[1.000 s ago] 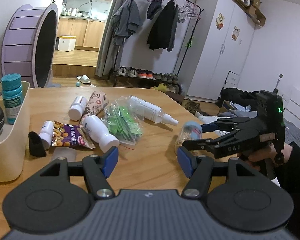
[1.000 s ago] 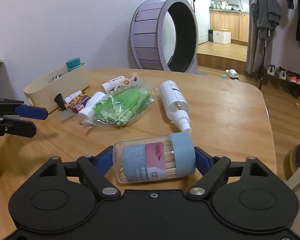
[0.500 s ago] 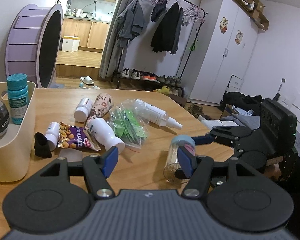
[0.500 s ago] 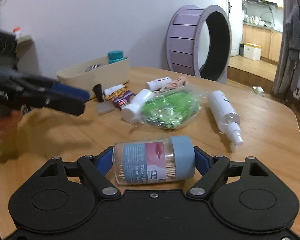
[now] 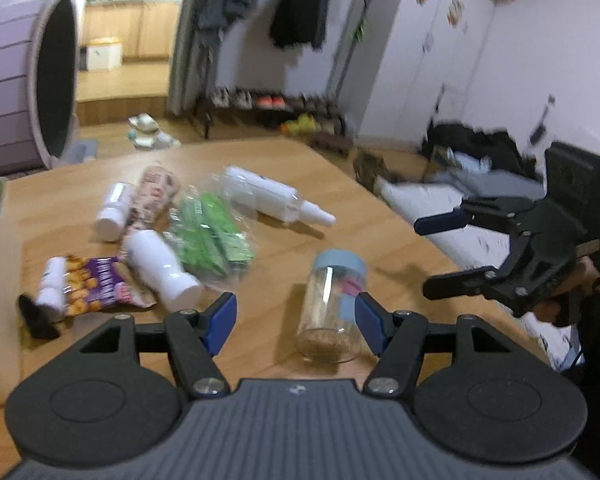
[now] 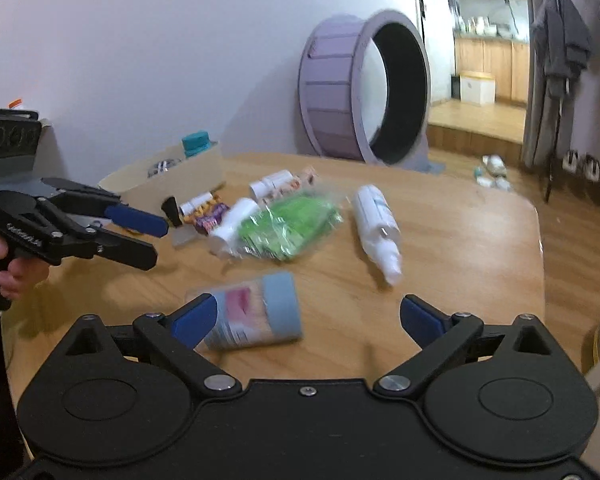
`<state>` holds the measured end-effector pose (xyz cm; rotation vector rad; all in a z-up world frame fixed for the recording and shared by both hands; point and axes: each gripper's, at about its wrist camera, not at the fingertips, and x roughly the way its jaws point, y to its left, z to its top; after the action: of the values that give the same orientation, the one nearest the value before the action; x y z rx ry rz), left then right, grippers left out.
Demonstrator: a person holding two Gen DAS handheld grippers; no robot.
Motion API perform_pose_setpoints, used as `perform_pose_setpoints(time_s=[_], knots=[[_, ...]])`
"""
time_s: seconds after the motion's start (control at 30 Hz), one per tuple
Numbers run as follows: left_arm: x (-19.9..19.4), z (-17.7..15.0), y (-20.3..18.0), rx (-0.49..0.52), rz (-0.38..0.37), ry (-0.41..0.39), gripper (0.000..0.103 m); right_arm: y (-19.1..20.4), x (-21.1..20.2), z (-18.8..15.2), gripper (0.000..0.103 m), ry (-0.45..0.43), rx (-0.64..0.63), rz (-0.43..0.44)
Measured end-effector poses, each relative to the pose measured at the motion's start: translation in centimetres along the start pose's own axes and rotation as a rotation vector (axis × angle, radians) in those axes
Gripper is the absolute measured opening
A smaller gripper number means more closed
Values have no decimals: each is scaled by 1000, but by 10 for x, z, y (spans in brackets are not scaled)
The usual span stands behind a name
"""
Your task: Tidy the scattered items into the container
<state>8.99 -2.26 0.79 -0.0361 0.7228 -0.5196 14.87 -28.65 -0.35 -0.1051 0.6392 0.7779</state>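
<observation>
wooden table [image 6: 459,248], toothpick jar [image 6: 256,312] lying by right gripper's [image 6: 305,320] spread jaws

Two fisheye wrist views, each low over the light wooden table [image 5: 379,216], angled downward along its own black two-finger gripper, whose body fills the bottom of frame. Left wrist view faces the clothes rack and white wardrobe, with the right gripper [image 5: 439,256] at its right edge. Right wrist view faces the opposite way, toward the white wall and the cream rectangular container [image 6: 168,184], with the left gripper [image 6: 152,236] at its left edge. Both share the tabletop clutter, close up: the clear toothpick jar with pale blue lid [image 5: 333,304] [image 6: 256,312], the green sachet bag [image 5: 212,232] [image 6: 288,224], the white spray bottle [image 5: 272,198] [image 6: 375,220], and the purple wooden wheel [image 5: 16,92] [image 6: 355,88] behind. Both frames motion-blurred.
</observation>
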Motion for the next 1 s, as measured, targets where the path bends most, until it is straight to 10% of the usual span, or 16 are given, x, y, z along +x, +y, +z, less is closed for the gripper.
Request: perform_pose_setpoints(time_s=[0.7, 1.0], knots=[[100, 43, -47, 207, 1, 377, 57, 8, -6, -16, 99, 154, -94, 25], [67, 44, -44, 199, -9, 239, 49, 7, -6, -14, 99, 147, -98, 28]])
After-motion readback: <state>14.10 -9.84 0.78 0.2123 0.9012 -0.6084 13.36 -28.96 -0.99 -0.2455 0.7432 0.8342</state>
